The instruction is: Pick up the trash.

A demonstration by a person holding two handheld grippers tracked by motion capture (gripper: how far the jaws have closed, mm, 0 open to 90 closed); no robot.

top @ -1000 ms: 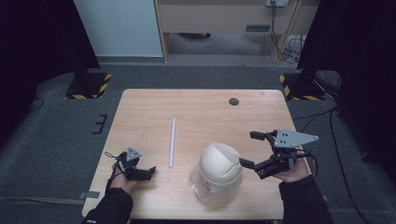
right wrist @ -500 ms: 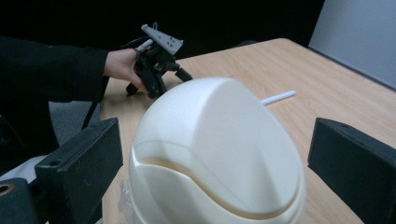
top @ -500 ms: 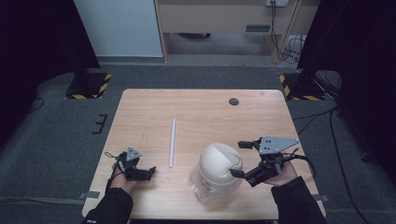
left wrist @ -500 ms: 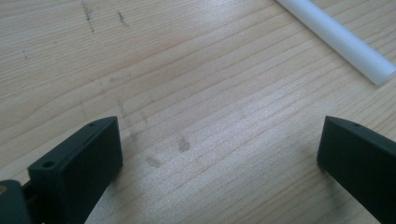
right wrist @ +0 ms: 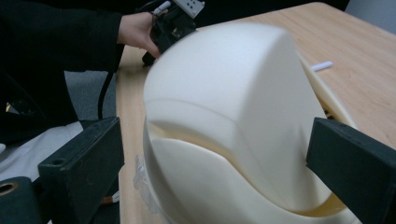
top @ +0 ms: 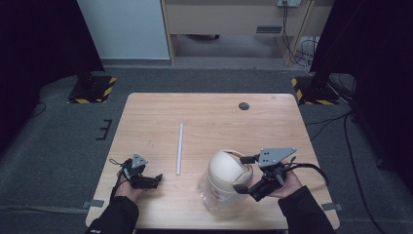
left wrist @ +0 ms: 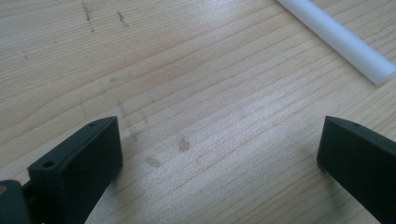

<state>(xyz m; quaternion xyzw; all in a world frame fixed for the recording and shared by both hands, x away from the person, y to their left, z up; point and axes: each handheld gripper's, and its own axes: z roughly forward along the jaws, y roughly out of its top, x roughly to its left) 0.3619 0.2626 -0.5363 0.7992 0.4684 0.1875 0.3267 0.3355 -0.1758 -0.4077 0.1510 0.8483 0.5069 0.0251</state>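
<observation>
Two wide-apart jaws of the right tool (top: 246,173) flank the bin's domed lid (top: 229,168) near the counter's (top: 209,117) front edge, and closing on that smooth curve could let it slip or tip, while the left tool (top: 155,179) rests open, idle.

Bin lid (top: 228,168) between right claw (top: 242,174) (tabletop open)

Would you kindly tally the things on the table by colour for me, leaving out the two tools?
Cream or white: 2, the domed bin with its swing lid and the thin white tube.
Dark: 1, the small round disc near the far edge.
Total: 3.
</observation>
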